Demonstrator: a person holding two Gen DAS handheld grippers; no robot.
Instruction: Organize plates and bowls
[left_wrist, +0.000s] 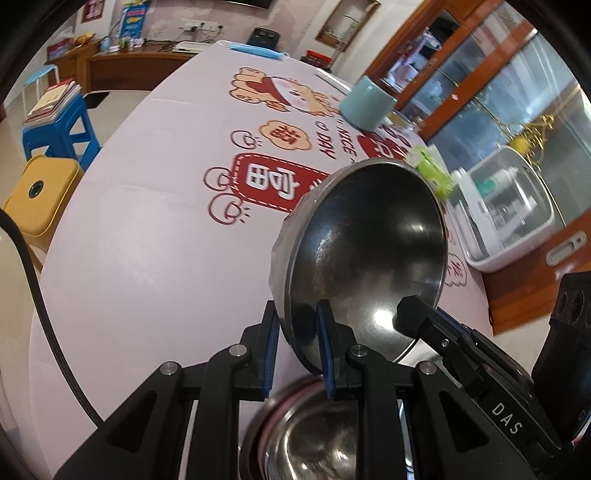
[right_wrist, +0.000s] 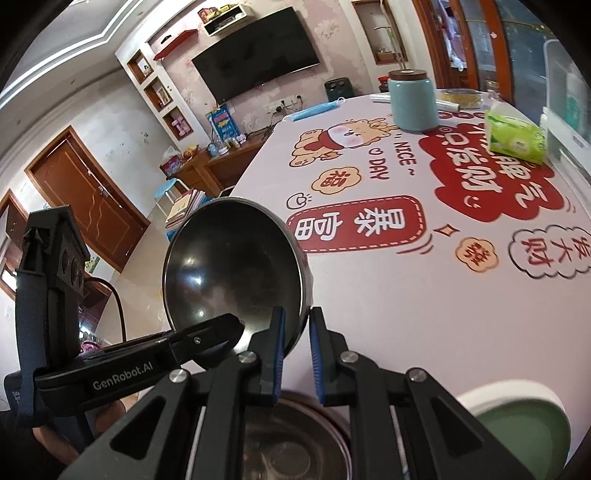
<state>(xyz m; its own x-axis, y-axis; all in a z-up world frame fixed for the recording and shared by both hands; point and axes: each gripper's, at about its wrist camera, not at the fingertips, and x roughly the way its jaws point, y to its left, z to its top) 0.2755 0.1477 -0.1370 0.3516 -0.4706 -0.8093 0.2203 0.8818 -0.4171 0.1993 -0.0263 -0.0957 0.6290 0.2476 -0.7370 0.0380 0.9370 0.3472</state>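
Observation:
A steel bowl (left_wrist: 365, 254) is held tilted on edge above the table, gripped on opposite sides of its rim by both grippers. My left gripper (left_wrist: 301, 332) is shut on its rim; the right gripper's finger shows inside the bowl in the left wrist view (left_wrist: 424, 317). In the right wrist view the same bowl (right_wrist: 229, 273) is pinched by my right gripper (right_wrist: 297, 332), with the left gripper (right_wrist: 207, 332) entering from the left. A second steel bowl (left_wrist: 314, 439) sits below on a pink-rimmed plate, also in the right wrist view (right_wrist: 280, 443).
A green bowl with white rim (right_wrist: 517, 417) sits near right. A teal jar (right_wrist: 412, 99), green tissue pack (right_wrist: 515, 136), tape roll (right_wrist: 461, 98) and blue face mask (right_wrist: 314, 109) stand at the far side of the printed tablecloth (right_wrist: 406, 314). Stools (left_wrist: 55, 129) stand left.

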